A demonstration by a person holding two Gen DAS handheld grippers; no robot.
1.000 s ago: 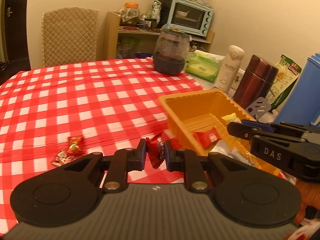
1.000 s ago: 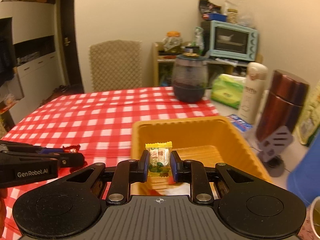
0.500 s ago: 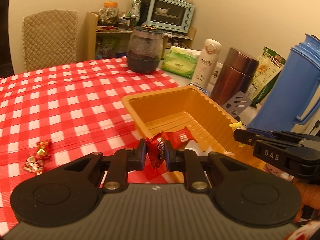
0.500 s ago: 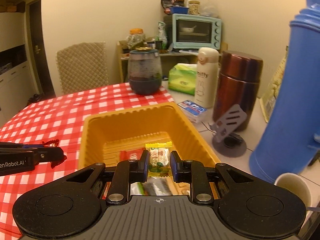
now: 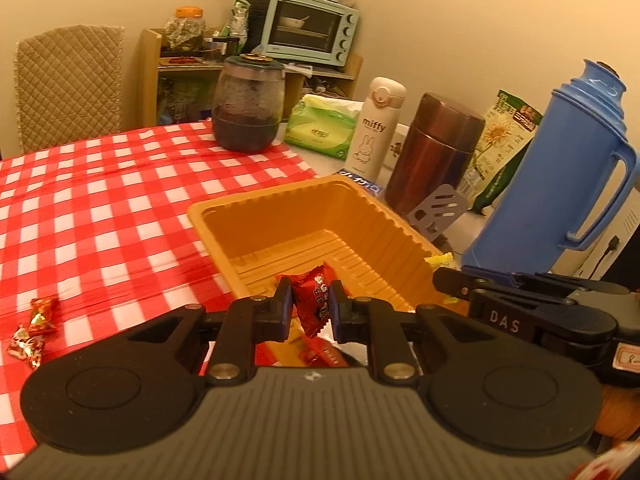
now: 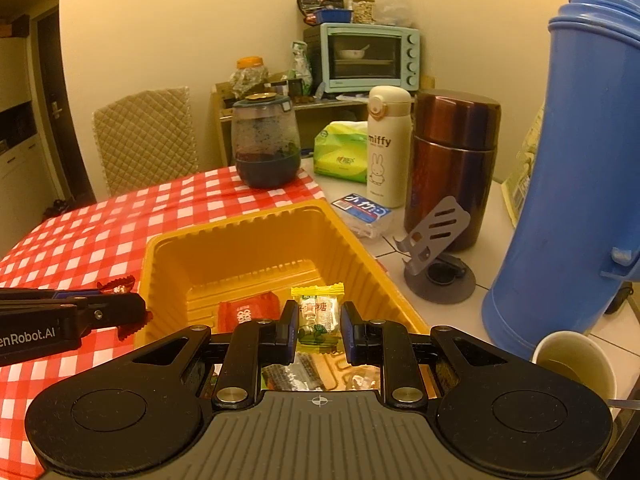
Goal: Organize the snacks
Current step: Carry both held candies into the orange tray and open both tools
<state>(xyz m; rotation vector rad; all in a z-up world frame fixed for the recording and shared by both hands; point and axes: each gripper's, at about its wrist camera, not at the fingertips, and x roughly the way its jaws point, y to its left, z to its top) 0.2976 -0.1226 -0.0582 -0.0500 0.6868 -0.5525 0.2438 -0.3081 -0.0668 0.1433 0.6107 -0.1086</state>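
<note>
My left gripper (image 5: 310, 307) is shut on a red wrapped candy (image 5: 314, 300) and hangs over the near end of the orange plastic tray (image 5: 280, 208). From the right wrist view the left gripper (image 6: 132, 312) shows at the tray's left rim with the red candy (image 6: 117, 285) in its tips. My right gripper (image 6: 319, 322) is shut on a yellow-green wrapped candy (image 6: 318, 312) above the tray (image 6: 256, 232). A red snack packet (image 6: 248, 312) and other wrappers lie in the tray. The right gripper (image 5: 444, 276) reaches in from the tray's right side.
Two loose candies (image 5: 34, 330) lie on the red checked tablecloth (image 5: 100, 208) at the left. Behind and right of the tray stand a dark jar (image 5: 248, 108), a white bottle (image 5: 376, 128), a brown flask (image 5: 434, 152), a blue thermos (image 5: 560, 176), a phone stand (image 6: 438, 248) and a paper cup (image 6: 576, 364).
Both grippers have swung to the right with their candies and now hang over the orange tray. The loose candies on the cloth have slid toward the left edge of the view.
</note>
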